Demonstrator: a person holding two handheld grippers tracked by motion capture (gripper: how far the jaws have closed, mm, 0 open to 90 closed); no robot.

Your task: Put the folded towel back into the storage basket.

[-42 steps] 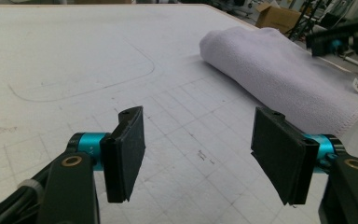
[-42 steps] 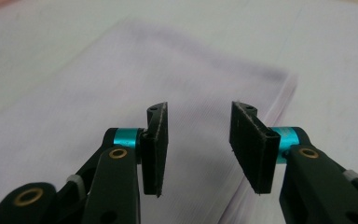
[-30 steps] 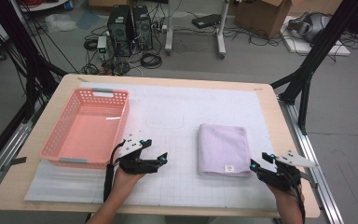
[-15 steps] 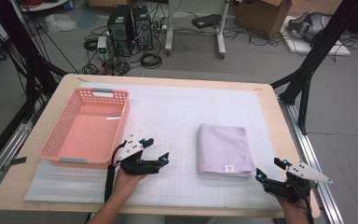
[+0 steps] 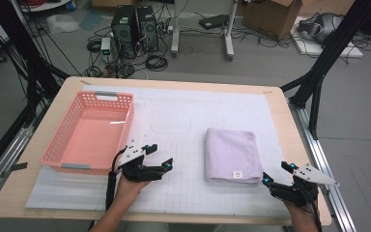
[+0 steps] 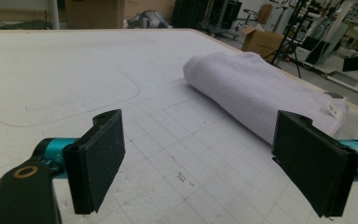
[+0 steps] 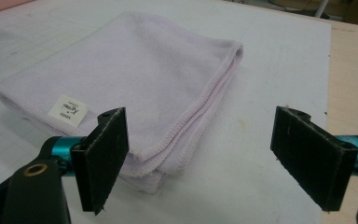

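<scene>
Lilac terry cloth, folded into a neat rectangle, the towel (image 5: 232, 154) lies flat on the white gridded mat (image 5: 183, 121) right of the table's middle, with a small white label (image 5: 238, 174) at its near edge. In the right gripper view the towel (image 7: 121, 79) shows its stacked hemmed edges and the label (image 7: 68, 111). The right gripper (image 5: 279, 175) sits near the table's near right corner, just beside the towel's near right corner and not touching it. Its jaws have just been opening and now stand wide apart, with bare mat and the towel's corner seen beyond them and nothing pinched between them. The left gripper (image 5: 160, 157) rests on the mat left of the towel, well apart from it, close to the near right corner of the pink basket (image 5: 58, 140), which stands on the left part of the table (image 5: 275, 104). Its jaws are also spread wide with nothing in them. In the left gripper view the towel (image 6: 256, 91) lies ahead and to the right, across open mat, with its rolled fold facing the camera. Both hands come in from the near edge.
</scene>
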